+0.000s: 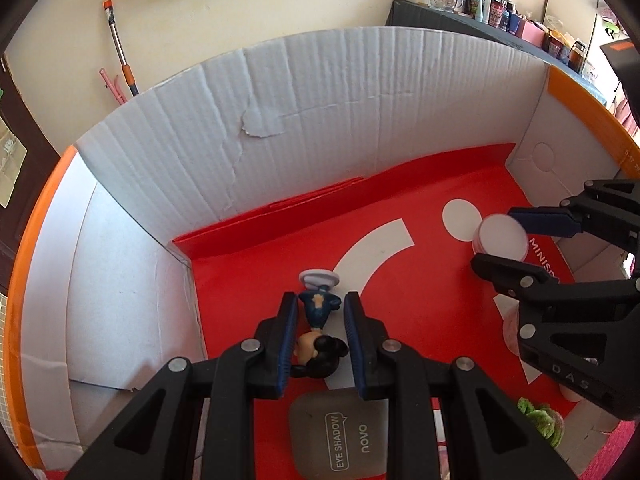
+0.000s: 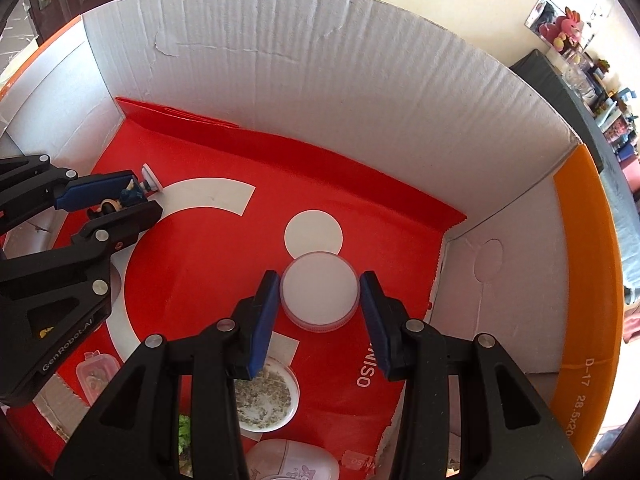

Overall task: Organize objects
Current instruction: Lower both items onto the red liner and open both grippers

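Both grippers reach into a white cardboard box (image 1: 320,100) lined with a red bag (image 1: 440,208). A small figurine (image 1: 318,320) in a blue outfit with a round white base lies between the pads of my left gripper (image 1: 320,308); the pads touch its sides. It also shows in the right wrist view (image 2: 130,194). A round white-lidded jar (image 2: 319,292) stands on the red liner between the pads of my right gripper (image 2: 319,296), with small gaps on each side. The jar also shows in the left wrist view (image 1: 500,236).
A grey eye-shadow case (image 1: 340,436) lies under the left gripper. A green item (image 1: 540,420) lies at the right. In the right wrist view a speckled round dish (image 2: 266,396), a small clear box (image 2: 94,376) and a white pouch (image 2: 296,464) lie near the box's front.
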